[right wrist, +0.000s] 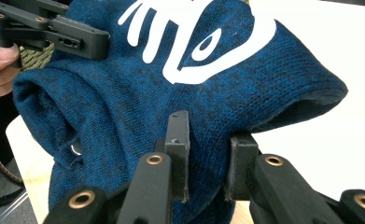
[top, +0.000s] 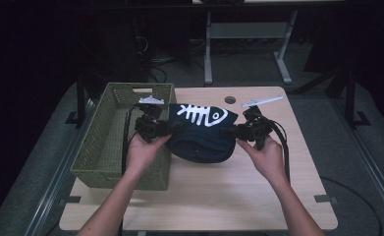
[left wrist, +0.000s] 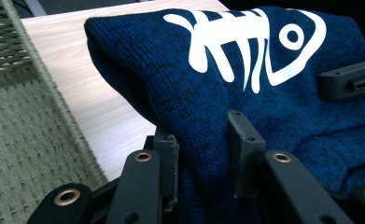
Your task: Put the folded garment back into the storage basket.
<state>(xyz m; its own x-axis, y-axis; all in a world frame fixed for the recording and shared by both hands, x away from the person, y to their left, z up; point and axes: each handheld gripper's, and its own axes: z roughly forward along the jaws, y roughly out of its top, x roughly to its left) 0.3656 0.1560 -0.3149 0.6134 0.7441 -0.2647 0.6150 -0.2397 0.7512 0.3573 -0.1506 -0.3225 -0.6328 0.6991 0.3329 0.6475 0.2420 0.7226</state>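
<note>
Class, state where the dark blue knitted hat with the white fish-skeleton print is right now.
In the high view, the dark blue knitted hat hangs mid-table between the left gripper and right gripper, beside the green woven basket.

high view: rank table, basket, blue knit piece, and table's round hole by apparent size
1. table
2. green basket
3. blue knit piece, held by both tongs
4. round hole

The basket sits near the camera, but the gaps are clear.
</note>
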